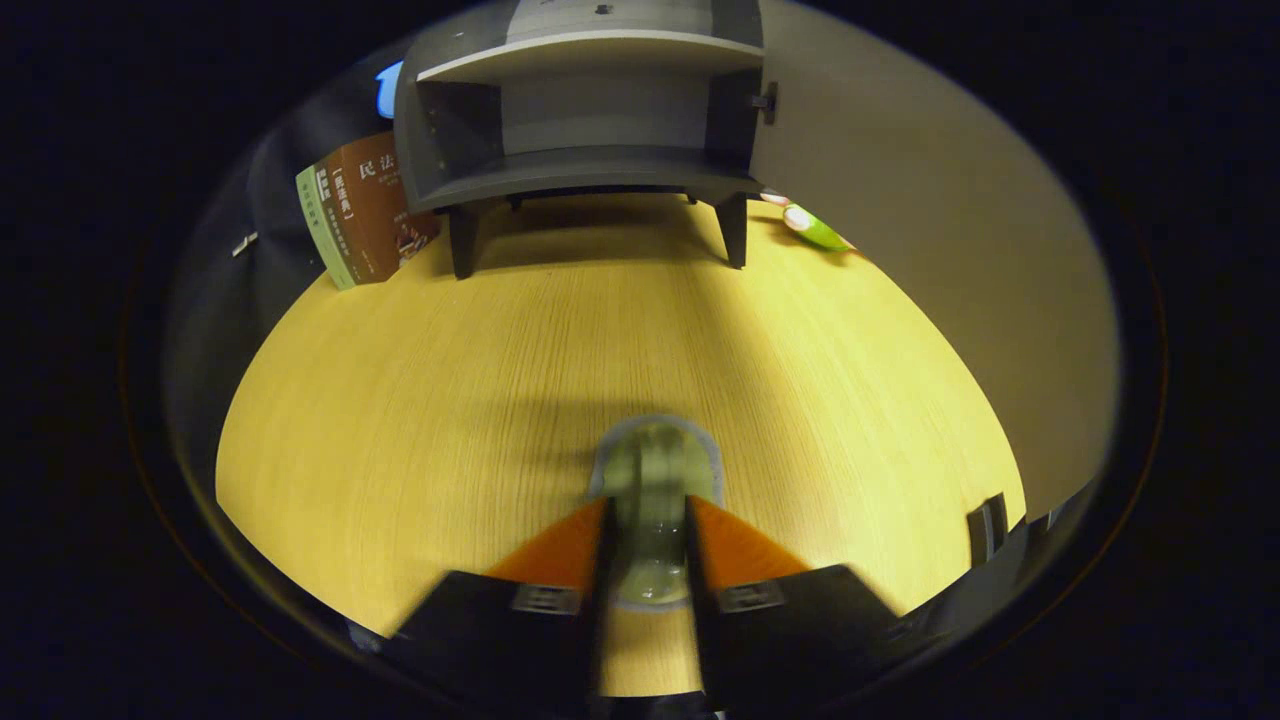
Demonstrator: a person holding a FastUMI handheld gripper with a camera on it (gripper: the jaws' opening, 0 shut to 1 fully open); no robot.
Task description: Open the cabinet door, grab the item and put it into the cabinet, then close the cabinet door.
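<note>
A small grey cabinet point(590, 120) on short dark legs stands at the far side of the wooden table point(450, 380). Its door point(920, 230) is swung wide open to the right, and the two shelves inside hold nothing. My gripper point(650, 520) is well short of the cabinet, above the near part of the table. Both fingers press on a small pale green item with a grey rim point(655, 470), blurred, which sticks out ahead of the fingertips.
Books point(360, 210) lean upright to the left of the cabinet. A green and pink object point(812, 226) lies behind the open door by the cabinet's right leg. A dark clip point(987, 528) sits at the table's near right edge.
</note>
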